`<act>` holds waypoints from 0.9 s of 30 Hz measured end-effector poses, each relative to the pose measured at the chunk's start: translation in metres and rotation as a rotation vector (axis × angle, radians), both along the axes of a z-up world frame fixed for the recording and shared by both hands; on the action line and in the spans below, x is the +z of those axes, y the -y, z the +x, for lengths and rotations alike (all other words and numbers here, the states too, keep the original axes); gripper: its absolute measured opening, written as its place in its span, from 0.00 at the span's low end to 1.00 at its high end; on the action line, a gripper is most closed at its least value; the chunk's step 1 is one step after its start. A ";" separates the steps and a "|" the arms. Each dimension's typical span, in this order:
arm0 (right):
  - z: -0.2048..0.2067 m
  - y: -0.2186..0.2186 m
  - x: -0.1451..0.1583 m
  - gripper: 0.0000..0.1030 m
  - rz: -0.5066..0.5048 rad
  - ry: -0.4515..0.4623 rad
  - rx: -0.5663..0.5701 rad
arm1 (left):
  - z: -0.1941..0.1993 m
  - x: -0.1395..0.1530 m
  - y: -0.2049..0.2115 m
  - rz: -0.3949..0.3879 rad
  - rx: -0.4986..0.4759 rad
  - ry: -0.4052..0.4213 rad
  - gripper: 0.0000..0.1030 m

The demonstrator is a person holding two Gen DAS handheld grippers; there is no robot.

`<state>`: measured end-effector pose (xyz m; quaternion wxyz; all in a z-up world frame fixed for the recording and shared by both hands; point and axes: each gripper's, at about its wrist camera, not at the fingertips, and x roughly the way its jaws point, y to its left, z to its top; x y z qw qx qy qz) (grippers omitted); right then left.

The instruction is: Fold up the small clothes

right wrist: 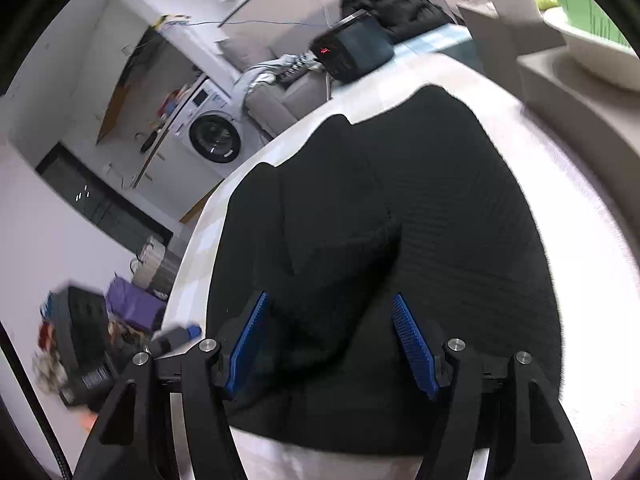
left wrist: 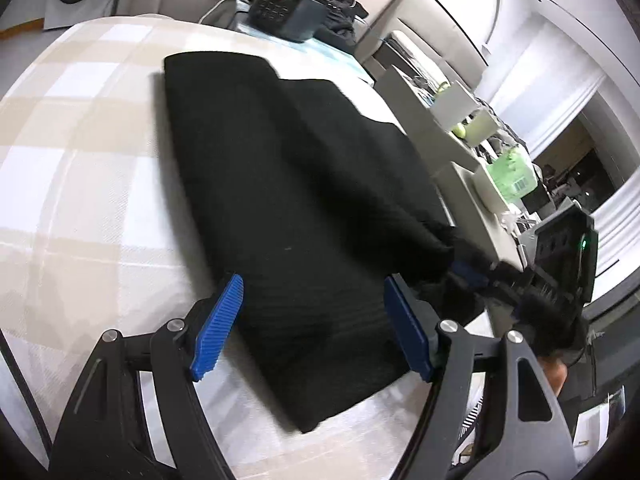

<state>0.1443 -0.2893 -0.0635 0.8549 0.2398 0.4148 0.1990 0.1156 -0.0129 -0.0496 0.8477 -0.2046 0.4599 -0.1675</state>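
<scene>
Broad bed-like surface (left wrist: 80, 168) under a woven cover in cream and beige checks, bulging under the fisheye, taking up most of the left wrist view. At its far end a grey sofa (left wrist: 188, 0), and past that a front-loading washing machine (right wrist: 214, 136) against a white wall. On the far side of the surface, pale shelving (left wrist: 452, 148) with open boxes: yellow-green round things in one, too small to name, and a green packet (left wrist: 512, 176) with a barcode in a shallow white tray. Off the surface's near edge in the right wrist view, a dark basket (right wrist: 76, 348) on the floor, its contents blurred.

Black garment (left wrist: 288, 208) spread flat on the checked cover, finely ribbed knit, roughly oblong, one layer lapped over another; in the right wrist view a raised fold (right wrist: 344, 272) running down its middle.

Dark box-like device (left wrist: 288, 8) with red lit digits and a keypad, standing beyond the garment's far edge on a light blue cloth (left wrist: 332, 52), black clothing heaped behind it.

Left gripper (left wrist: 312, 328) with blue ribbed pads spread wide, low over the garment's near end, nothing pinched. Right gripper (right wrist: 332, 344) likewise gaping wide, pads either side of the raised fold, grasping nothing.
</scene>
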 end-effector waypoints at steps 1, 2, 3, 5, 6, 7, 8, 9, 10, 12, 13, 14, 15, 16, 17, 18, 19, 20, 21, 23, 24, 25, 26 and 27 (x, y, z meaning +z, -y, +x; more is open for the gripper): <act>0.003 -0.002 0.002 0.64 -0.002 0.001 -0.001 | -0.002 -0.002 -0.004 0.004 0.001 -0.004 0.67; 0.003 -0.005 0.005 0.64 -0.020 0.006 0.004 | -0.004 -0.004 -0.009 0.014 0.008 -0.004 0.67; 0.001 -0.008 0.008 0.64 -0.038 0.014 0.013 | -0.002 -0.005 -0.005 0.020 0.012 0.000 0.67; -0.001 -0.013 0.009 0.64 -0.068 0.016 0.017 | -0.006 -0.008 -0.007 0.017 -0.008 0.004 0.67; 0.000 -0.014 0.008 0.64 -0.071 0.014 0.017 | -0.007 -0.010 -0.005 0.011 -0.018 0.001 0.67; 0.003 -0.017 0.006 0.60 -0.067 0.010 0.025 | -0.007 -0.012 -0.003 0.007 -0.035 -0.001 0.67; 0.007 -0.018 0.004 0.44 -0.059 0.008 0.019 | -0.004 -0.015 0.006 0.017 -0.044 0.002 0.67; 0.011 -0.019 0.001 0.19 -0.045 0.014 0.012 | -0.005 -0.016 0.009 0.027 -0.049 0.005 0.67; 0.014 -0.019 -0.001 0.16 -0.034 0.006 -0.001 | -0.007 -0.017 0.011 0.030 -0.057 0.007 0.67; 0.015 -0.015 0.000 0.12 0.026 0.003 -0.016 | -0.007 -0.013 0.022 0.027 -0.062 0.008 0.67; 0.010 -0.011 0.006 0.11 0.063 0.022 -0.020 | -0.009 -0.012 0.021 0.027 -0.060 0.009 0.67; 0.003 -0.007 0.013 0.11 0.091 0.041 -0.021 | -0.008 -0.010 0.027 0.029 -0.058 0.011 0.67; -0.004 -0.003 0.018 0.11 0.121 0.049 -0.021 | -0.008 -0.007 0.030 0.030 -0.058 0.014 0.67; -0.012 0.001 0.022 0.11 0.159 0.047 -0.019 | -0.006 -0.006 0.039 0.031 -0.062 0.018 0.67; -0.018 0.003 0.024 0.11 0.187 0.045 -0.019 | -0.008 -0.003 0.040 0.030 -0.071 0.026 0.67; -0.029 0.010 0.023 0.11 0.232 0.033 -0.031 | -0.010 -0.001 0.041 0.028 -0.076 0.032 0.67; -0.037 0.014 0.020 0.11 0.250 0.016 -0.043 | -0.011 0.001 0.044 0.026 -0.087 0.039 0.67; -0.041 0.017 0.017 0.11 0.251 0.006 -0.054 | -0.011 0.002 0.047 0.030 -0.099 0.043 0.67; -0.046 0.021 0.010 0.11 0.232 -0.009 -0.078 | -0.012 0.002 0.049 0.036 -0.106 0.044 0.67; -0.047 0.024 -0.011 0.11 0.150 -0.071 -0.107 | -0.010 -0.003 0.058 0.047 -0.129 0.027 0.67; -0.045 0.024 -0.021 0.12 0.135 -0.109 -0.108 | -0.010 -0.007 0.061 0.058 -0.136 0.013 0.67; -0.045 0.025 -0.029 0.13 0.113 -0.137 -0.113 | -0.009 -0.009 0.065 0.071 -0.141 0.008 0.67; -0.047 0.025 -0.030 0.16 0.108 -0.140 -0.106 | -0.010 -0.011 0.069 0.092 -0.147 0.008 0.67; -0.050 0.026 -0.027 0.19 0.112 -0.130 -0.097 | -0.011 -0.013 0.073 0.115 -0.149 0.011 0.67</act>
